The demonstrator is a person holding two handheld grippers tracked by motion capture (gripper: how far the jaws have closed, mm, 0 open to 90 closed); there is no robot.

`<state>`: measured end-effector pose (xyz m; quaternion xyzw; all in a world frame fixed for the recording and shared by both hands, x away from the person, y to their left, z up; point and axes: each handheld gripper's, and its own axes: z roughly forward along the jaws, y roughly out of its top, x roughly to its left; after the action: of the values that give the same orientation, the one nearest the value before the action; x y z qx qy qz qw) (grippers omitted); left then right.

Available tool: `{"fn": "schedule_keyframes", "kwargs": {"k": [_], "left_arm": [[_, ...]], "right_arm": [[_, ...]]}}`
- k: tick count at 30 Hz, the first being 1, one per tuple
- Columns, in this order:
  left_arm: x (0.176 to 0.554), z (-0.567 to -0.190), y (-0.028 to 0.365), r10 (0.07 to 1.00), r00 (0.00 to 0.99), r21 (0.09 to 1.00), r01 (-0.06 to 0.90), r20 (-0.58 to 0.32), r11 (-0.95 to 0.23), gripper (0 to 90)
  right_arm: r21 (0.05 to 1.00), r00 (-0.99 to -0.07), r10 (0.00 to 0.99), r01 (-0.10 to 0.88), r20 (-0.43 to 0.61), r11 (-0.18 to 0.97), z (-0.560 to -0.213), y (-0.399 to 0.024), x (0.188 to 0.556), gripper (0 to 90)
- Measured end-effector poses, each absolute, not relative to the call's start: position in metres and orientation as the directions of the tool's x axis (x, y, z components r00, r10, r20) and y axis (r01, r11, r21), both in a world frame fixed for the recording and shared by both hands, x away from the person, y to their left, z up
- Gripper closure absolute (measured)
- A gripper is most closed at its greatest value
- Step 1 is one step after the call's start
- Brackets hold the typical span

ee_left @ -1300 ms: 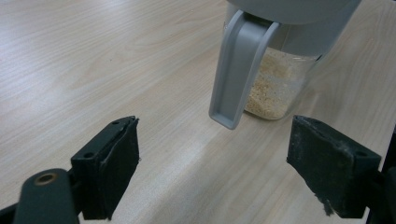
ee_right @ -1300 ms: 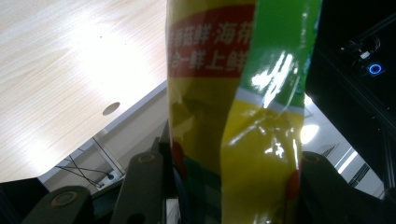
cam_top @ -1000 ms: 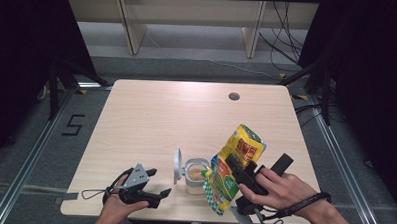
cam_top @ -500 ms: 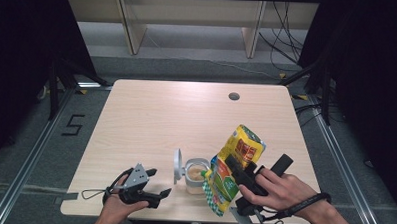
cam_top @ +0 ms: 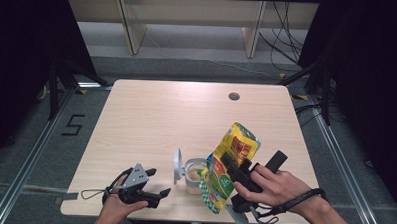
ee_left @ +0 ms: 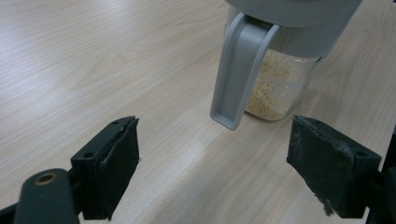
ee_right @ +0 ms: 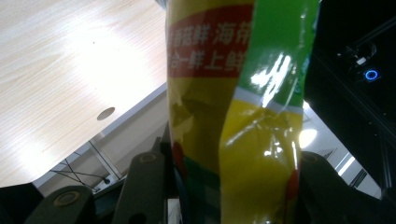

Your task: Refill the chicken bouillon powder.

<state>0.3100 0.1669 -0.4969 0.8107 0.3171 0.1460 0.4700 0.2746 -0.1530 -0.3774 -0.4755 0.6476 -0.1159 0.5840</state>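
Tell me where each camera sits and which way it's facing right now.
High view: above the table's near edge, looking forward and down; both hands, left gripper, right gripper show.
Left gripper view: rides it, facing the jar between open jaws.
Right gripper view: rides it, tilted upward at the clamped bag.
Shared: jar, bag, table.

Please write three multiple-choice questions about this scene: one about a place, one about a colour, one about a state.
1. Where does the jar stand?
A. near the table's front edge
B. beside the round hole
C. on the floor

2. What colour is the bag mainly?
A. blue
B. yellow and green
C. white

3. How is the left gripper?
A. shut on the jar
B. shut on nothing
C. open

Answers: 1 A, the high view shows it between both hands; 2 B, with a red label; 3 C, its jaws stand apart, nothing between.
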Motion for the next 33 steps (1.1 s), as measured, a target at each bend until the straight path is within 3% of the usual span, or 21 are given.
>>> {"fn": "schedule_keyframes", "kwargs": {"k": [33], "left_arm": [[0.31,-0.497,0.167,0.657,0.751,0.854,0.386,-0.071,-0.349,16.1]], "right_arm": [[-0.705,0.126,-0.751,-0.473,-0.648,0.528,-0.375,-0.159,0.275,63.9]]}}
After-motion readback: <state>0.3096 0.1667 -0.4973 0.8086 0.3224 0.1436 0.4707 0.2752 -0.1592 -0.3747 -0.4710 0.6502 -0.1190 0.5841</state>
